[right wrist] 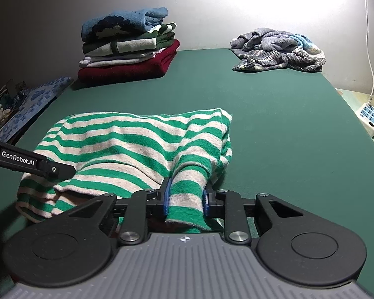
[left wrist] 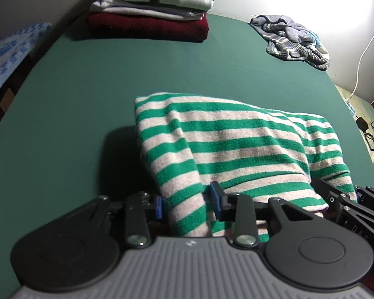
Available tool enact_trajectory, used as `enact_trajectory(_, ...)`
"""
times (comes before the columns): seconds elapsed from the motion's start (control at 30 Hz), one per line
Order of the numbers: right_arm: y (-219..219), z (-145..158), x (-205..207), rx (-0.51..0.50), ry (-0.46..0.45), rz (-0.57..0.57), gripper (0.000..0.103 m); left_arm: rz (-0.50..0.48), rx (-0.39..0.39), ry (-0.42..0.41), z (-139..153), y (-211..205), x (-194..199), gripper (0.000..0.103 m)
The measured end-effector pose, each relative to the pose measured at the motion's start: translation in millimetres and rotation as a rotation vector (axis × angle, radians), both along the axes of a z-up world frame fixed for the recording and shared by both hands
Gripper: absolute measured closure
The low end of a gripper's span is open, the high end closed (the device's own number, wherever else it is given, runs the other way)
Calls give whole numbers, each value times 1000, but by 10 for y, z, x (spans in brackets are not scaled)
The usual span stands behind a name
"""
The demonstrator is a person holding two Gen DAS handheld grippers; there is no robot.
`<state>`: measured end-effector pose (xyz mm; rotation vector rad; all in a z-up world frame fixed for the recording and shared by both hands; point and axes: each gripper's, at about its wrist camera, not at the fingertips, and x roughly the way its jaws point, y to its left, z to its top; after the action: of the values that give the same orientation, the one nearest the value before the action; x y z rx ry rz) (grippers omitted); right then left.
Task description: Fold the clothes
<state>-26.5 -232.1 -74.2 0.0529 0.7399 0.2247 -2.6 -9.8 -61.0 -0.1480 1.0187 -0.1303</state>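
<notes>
Left wrist view: a dark green table point(left wrist: 112, 74) fills most of the frame. Near its front edge lies a green and pale pink striped sweater point(left wrist: 236, 144), bunched and partly folded. The left gripper point(left wrist: 187, 203), black with blue pads point(left wrist: 215, 196), is clamped on a fold of the sweater's near left side, the cloth pinched tight between both pads. At the lower right, part of the other gripper's black frame point(left wrist: 349, 204) rests against the sweater's near right side. At the table's far edge, left of centre, stands a stack of folded clothes point(left wrist: 152, 7), with a dark red garment at the bottom and white and green ones above. Near the far right corner lies a crumpled grey and blue plaid garment point(left wrist: 291, 39). A white cable point(left wrist: 364, 52) hangs down the wall beyond the right edge.

Right wrist view: the same striped sweater point(right wrist: 137, 144) lies near the table's point(right wrist: 286, 124) front edge, left of centre. The right gripper point(right wrist: 185, 198) grips a bunched fold at the sweater's near right side, its blue pads point(right wrist: 167, 196) pressing the cloth from both sides. The left gripper's black finger point(right wrist: 37, 163) reaches in from the left edge and touches the sweater's left side. The folded stack point(right wrist: 127, 49), topped by a blue knit, sits at the far left corner. The crumpled plaid garment point(right wrist: 279, 49) lies at the far right corner. A white power strip point(right wrist: 370, 117) sits beyond the right edge.
</notes>
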Motion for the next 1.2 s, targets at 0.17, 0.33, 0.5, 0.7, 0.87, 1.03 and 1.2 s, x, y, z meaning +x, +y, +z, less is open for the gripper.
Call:
enact_trajectory(0.17, 24, 46, -29, -4, -16, -12, 79, 14, 23, -10, 24, -8, -22, 73)
enact_trajectory(0.33, 30, 106, -43, 4, -28, -28, 79, 25, 42, -21, 65, 10, -33, 80)
enact_trajectory(0.5, 42, 162, -70, 7, -51, -33, 80, 33, 68, -33, 99, 5, -58, 87)
enact_trajectory(0.7, 49, 219, -121, 16, -76, -39, 81, 40, 53, -39, 142, 69, -87, 92)
enact_trajectory(0.87, 59, 260, -165, 27, -91, -52, 81, 29, 53, -55, 195, 95, -125, 92)
enact_trajectory(1.03, 101, 339, -190, 34, -119, -60, 83, 23, 52, -84, 299, 154, -123, 92)
enact_trajectory(1.2, 156, 261, -196, -2, -103, -71, 83, -9, 45, -70, 228, 180, -99, 92)
